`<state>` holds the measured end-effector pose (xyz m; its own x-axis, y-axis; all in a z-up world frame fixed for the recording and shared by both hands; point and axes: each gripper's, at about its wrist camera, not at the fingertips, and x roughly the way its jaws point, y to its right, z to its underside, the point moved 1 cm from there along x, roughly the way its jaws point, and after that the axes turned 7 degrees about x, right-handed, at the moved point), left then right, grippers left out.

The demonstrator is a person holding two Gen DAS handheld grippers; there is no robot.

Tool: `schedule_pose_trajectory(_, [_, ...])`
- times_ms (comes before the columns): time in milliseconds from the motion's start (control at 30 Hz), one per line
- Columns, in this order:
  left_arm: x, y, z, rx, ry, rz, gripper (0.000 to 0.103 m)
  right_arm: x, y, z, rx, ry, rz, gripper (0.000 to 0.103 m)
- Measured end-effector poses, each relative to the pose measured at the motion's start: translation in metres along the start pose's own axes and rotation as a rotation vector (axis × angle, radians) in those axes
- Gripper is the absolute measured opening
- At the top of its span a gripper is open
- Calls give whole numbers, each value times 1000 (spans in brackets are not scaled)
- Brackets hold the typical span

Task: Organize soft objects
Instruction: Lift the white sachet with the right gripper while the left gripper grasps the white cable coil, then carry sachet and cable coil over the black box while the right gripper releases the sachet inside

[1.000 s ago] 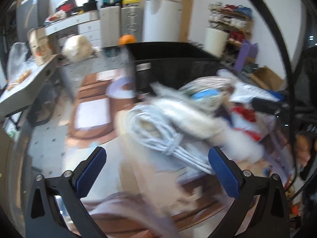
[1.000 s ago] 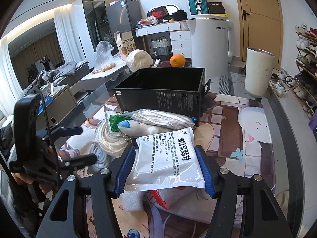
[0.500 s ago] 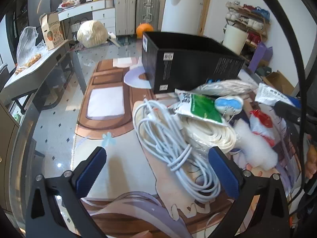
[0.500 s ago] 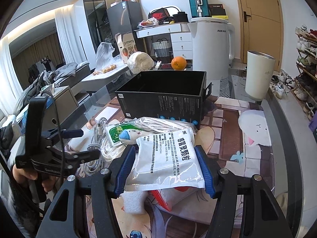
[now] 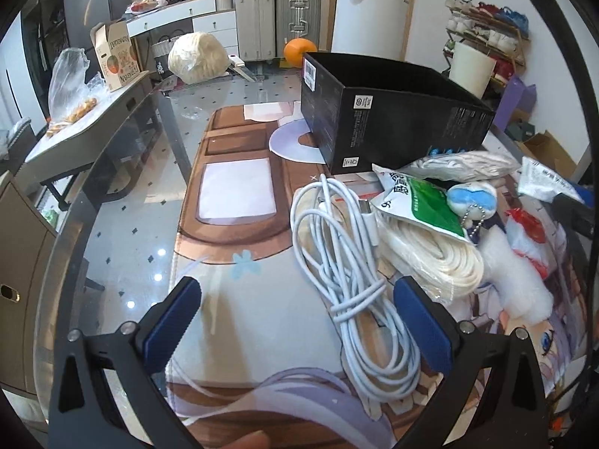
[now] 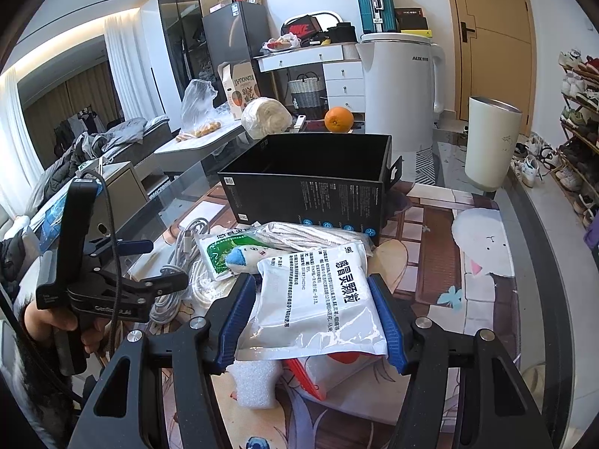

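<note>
An open black box (image 6: 310, 183) stands on the printed mat, also in the left wrist view (image 5: 389, 116). In front of it lies a pile: a white cable bundle (image 5: 348, 273), a cream cord coil (image 5: 438, 258), a green-and-white pouch (image 5: 419, 202), a small blue-and-white plush (image 5: 471, 196), and a wrapped white bundle (image 5: 464, 164). My right gripper (image 6: 314, 314) holds a white medicine bag (image 6: 318, 299) between its blue pads, above a white foam piece (image 6: 254, 381) and a red-and-white bag (image 6: 322, 374). My left gripper (image 5: 295, 321) is open and empty, low over the mat, with the cable bundle between its fingers.
An orange (image 6: 338, 119), a white appliance (image 6: 397, 89) and a cream tumbler (image 6: 490, 142) stand behind the box. A round white bundle (image 5: 196, 58) lies at the table's far left. A grey side table (image 5: 75, 127) stands left of the glass table.
My left gripper has swung left and steadied, then come closer over the cable bundle. My right gripper has kept still with the white bag in it.
</note>
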<state>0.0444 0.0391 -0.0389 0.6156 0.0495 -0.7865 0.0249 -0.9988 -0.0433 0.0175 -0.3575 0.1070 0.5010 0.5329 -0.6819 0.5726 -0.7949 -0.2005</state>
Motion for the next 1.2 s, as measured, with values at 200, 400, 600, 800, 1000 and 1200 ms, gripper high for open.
schedule_pose_trajectory(200, [-1, 0, 1, 0, 16, 36, 86, -1, -2, 0, -12, 2, 8, 62])
schedule_pose_trajectory(400, [-9, 2, 4, 22, 71, 89, 45, -3, -5, 0, -17, 3, 5, 62])
schedule_pose_trajectory(600, [-12, 1, 5, 26, 91, 114, 28, -6, -8, -2, -33, 6, 10, 62])
schedule_pose_trajectory(800, [-25, 2, 4, 34, 145, 126, 28, -9, -10, -3, -38, 12, 11, 62])
schedule_pose_trajectory(1000, [-45, 1, -3, 28, 214, 142, 28, -12, -15, -9, -47, 27, -4, 62])
schedule_pose_trajectory(1200, [-57, 3, -15, 25, 253, 152, 28, -14, -18, -18, -56, 54, -4, 62])
